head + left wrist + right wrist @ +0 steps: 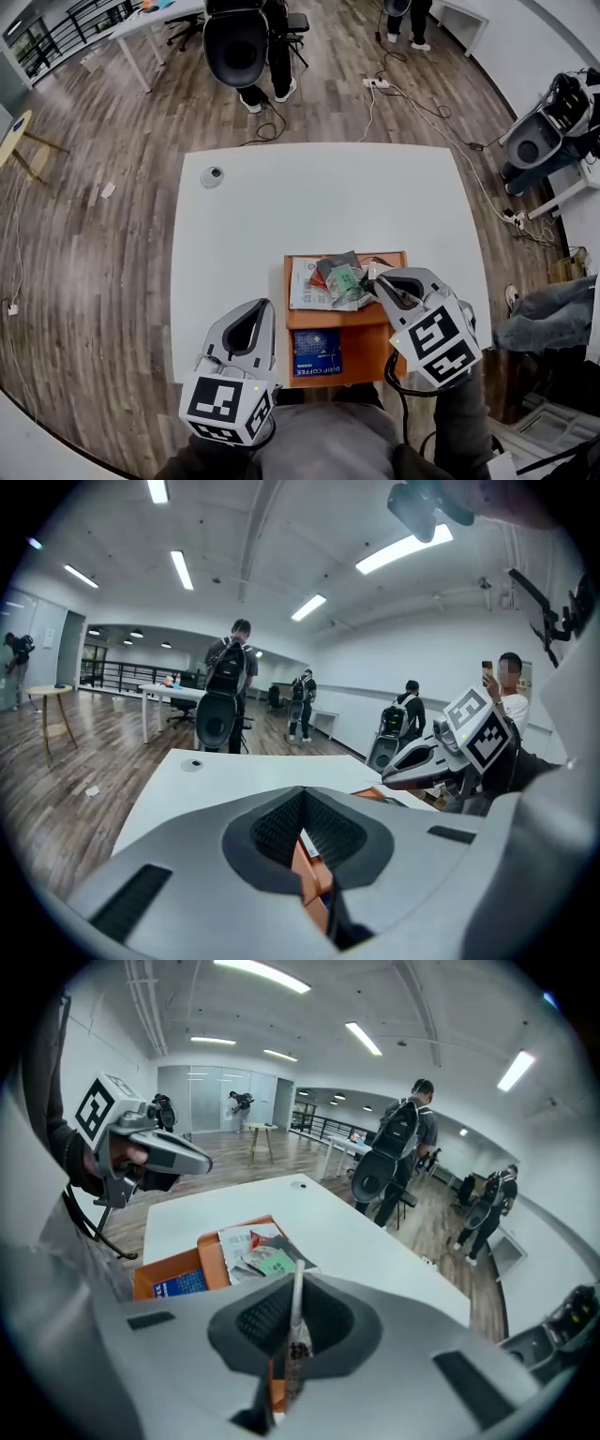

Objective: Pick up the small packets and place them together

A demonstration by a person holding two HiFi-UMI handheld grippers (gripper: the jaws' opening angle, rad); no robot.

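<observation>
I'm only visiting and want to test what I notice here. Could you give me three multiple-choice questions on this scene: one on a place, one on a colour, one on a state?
1. Where does the blue packet lie?
A outside the tray; B in the tray's near compartment; C under the tray.
2. What colour is the tray?
A green; B black; C orange.
3. How is the right gripper?
A shut on a thin packet; B wide open and empty; C out of sight.

Answers:
1 B: the head view shows it alone in the section nearest the person.
2 C: its floor and walls are orange.
3 A: the right gripper view shows the jaws pressed on a packet seen edge-on.
</observation>
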